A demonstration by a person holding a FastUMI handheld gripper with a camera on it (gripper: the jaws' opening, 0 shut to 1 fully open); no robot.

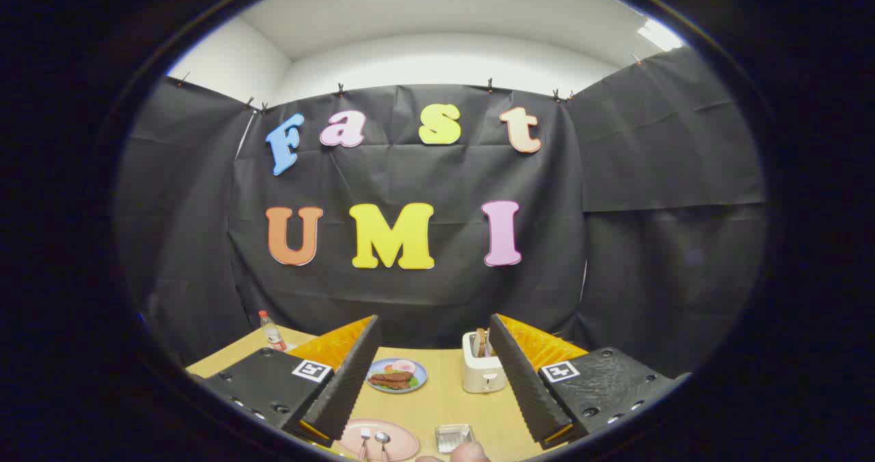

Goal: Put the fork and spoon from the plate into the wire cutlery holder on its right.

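I'm looking at a light wooden surface (437,400) inside a booth with black cloth walls. My gripper (435,380) is spread wide and has hold of nothing. Low down between its fingers lies a pink plate (403,441) carrying the fork (364,439) and spoon (382,440) side by side. Just right of the plate sits the wire cutlery holder (454,437), with nothing in it that I can see. Beyond them a blue plate (397,376) holds food, and a cream toaster (483,371) has toast in its slots. A bottle (272,332) stands far left.
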